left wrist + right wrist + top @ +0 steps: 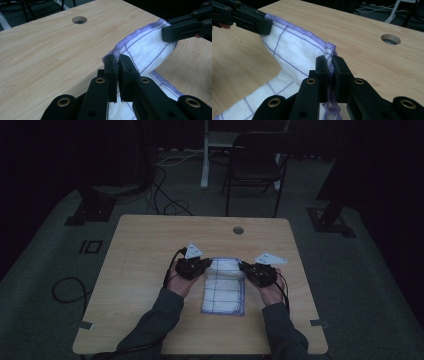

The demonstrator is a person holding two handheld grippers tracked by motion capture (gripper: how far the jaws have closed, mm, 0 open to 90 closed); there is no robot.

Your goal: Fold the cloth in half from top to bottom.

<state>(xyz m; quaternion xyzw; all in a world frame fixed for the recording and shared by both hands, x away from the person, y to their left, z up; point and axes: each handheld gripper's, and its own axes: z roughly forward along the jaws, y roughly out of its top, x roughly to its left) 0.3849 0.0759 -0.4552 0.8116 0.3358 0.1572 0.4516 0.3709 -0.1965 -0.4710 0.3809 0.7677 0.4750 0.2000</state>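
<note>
purple hem [312,35] pinched; high view: chair [255,162].

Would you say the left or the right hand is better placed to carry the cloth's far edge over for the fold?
Neither clearly: left gripper and right gripper each pinch a far corner of the cloth, symmetrically.

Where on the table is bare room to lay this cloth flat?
Bare wood lies between the cloth and the cable hole, and left toward the table edge. Crowded: the middle, around the left gripper and right gripper.

Black claw [117,58] with brass rivets; sleeves [160,312] seemingly grey.
</note>
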